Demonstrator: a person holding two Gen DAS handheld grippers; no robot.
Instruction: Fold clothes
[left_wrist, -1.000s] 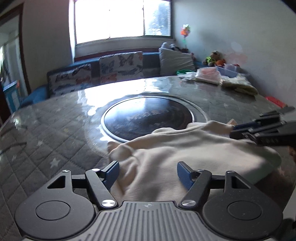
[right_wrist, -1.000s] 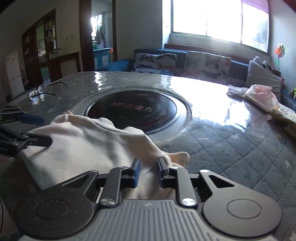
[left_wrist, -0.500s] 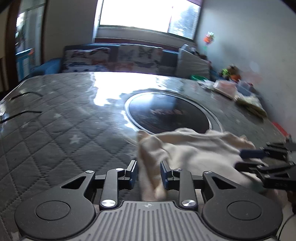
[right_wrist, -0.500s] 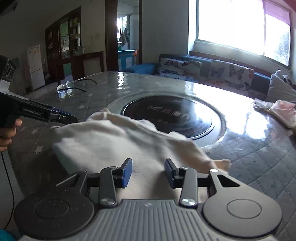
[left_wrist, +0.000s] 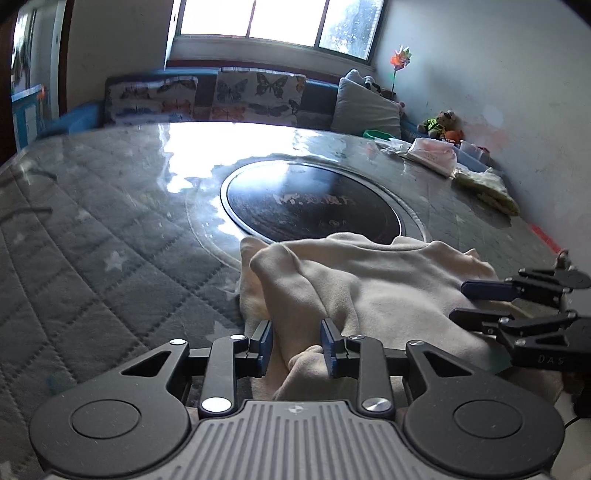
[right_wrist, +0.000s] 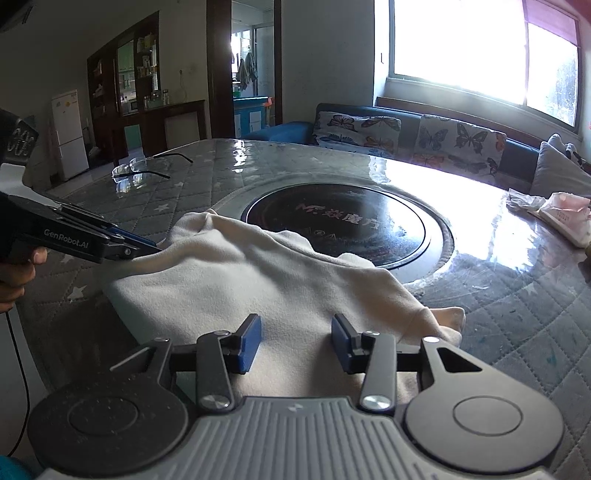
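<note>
A cream garment (left_wrist: 369, 288) lies bunched at the near edge of the round table, partly over the dark centre disc (left_wrist: 310, 203). It also shows in the right wrist view (right_wrist: 258, 280). My left gripper (left_wrist: 297, 345) has its jaws partly closed around a raised fold of the garment at its left side; in the right wrist view (right_wrist: 147, 245) it meets the cloth's left edge. My right gripper (right_wrist: 295, 341) is open and empty, its fingers hovering over the garment's near right part; in the left wrist view (left_wrist: 469, 299) it sits at the right, open.
The table (left_wrist: 110, 229) has a grey quilted cover under glossy plastic. Eyeglasses (right_wrist: 144, 171) lie at the far left. Folded pink and yellow clothes (left_wrist: 436, 157) sit at the far right edge. A sofa with butterfly cushions (left_wrist: 236, 96) stands behind.
My right gripper let go of the garment and opened wide. My left gripper went from open to closing on a fold at the garment's left side, which now stands raised.
</note>
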